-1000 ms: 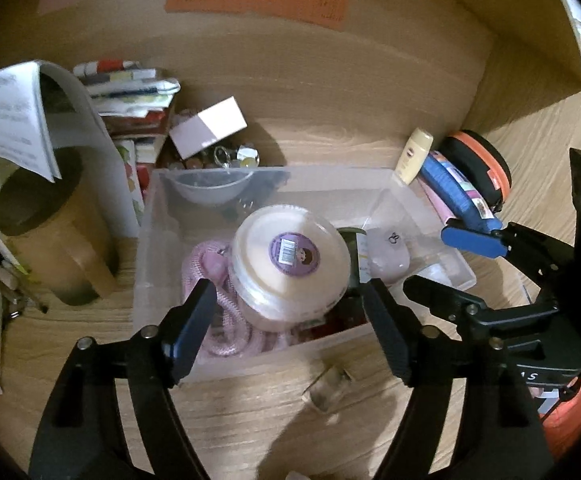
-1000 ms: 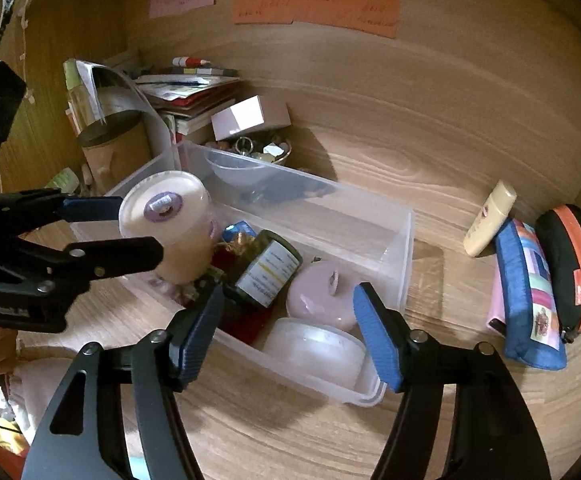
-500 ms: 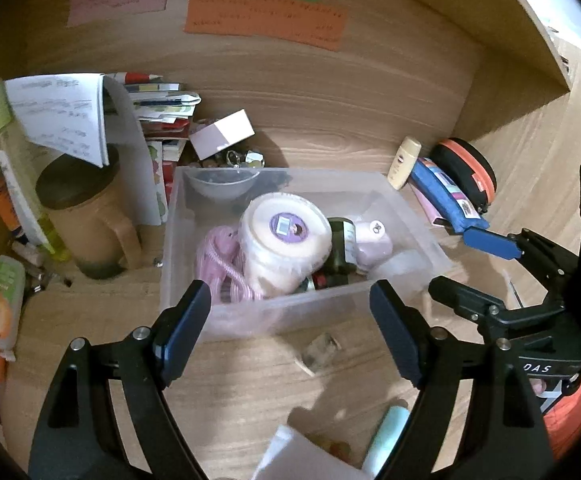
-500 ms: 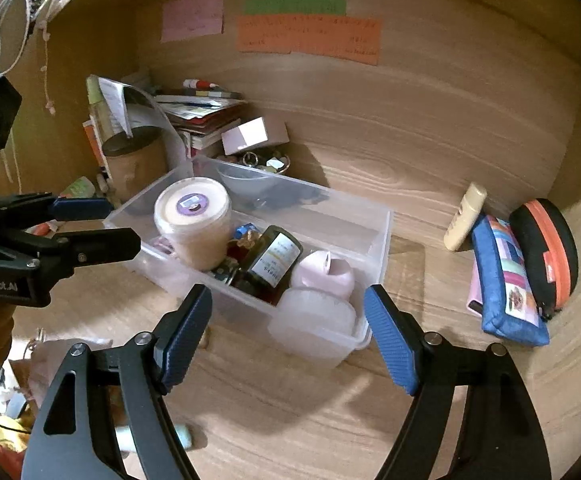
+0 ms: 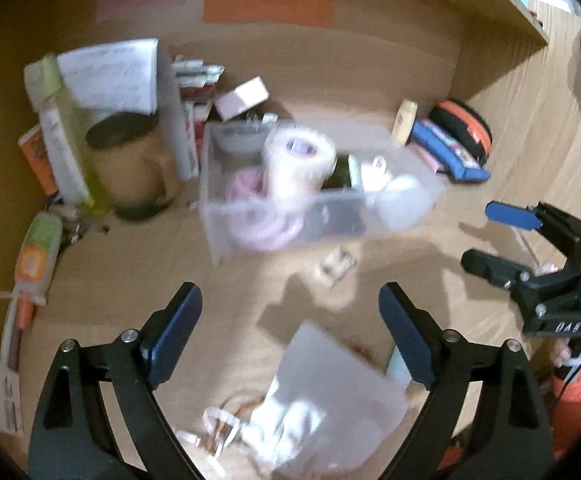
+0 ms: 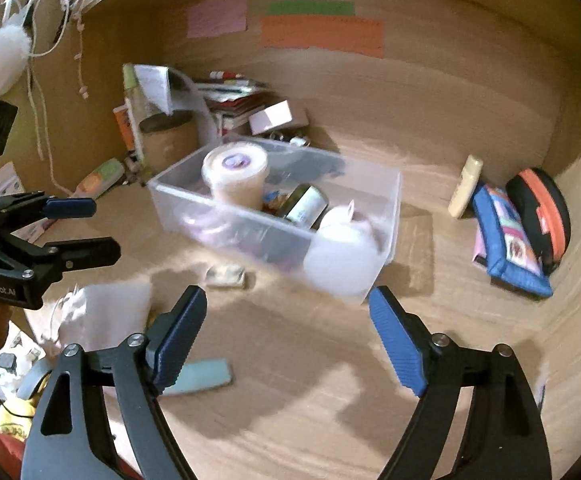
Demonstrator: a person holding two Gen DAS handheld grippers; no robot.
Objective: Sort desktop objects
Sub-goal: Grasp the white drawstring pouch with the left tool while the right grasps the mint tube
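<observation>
Both grippers spread wide and empty over the desk, clear bin ahead.

The left gripper (image 5: 290, 336) and right gripper (image 6: 288, 334) have just been opening, nothing between their jaws. The clear plastic bin (image 6: 390, 196) sits mid-desk, holding a white round tub (image 6: 234, 176) upright and a dark jar (image 6: 304, 206) tipped over; its long side runs slantwise toward the blue pouch (image 6: 506, 240).

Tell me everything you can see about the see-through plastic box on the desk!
The clear plastic bin is a low, open-topped rectangular box with frosted walls, standing flat on the wooden desk, skewed to its edges. It holds a round tub with a purple label, a dark jar, pink coils, and white round things. Neither tool touches it.
</observation>
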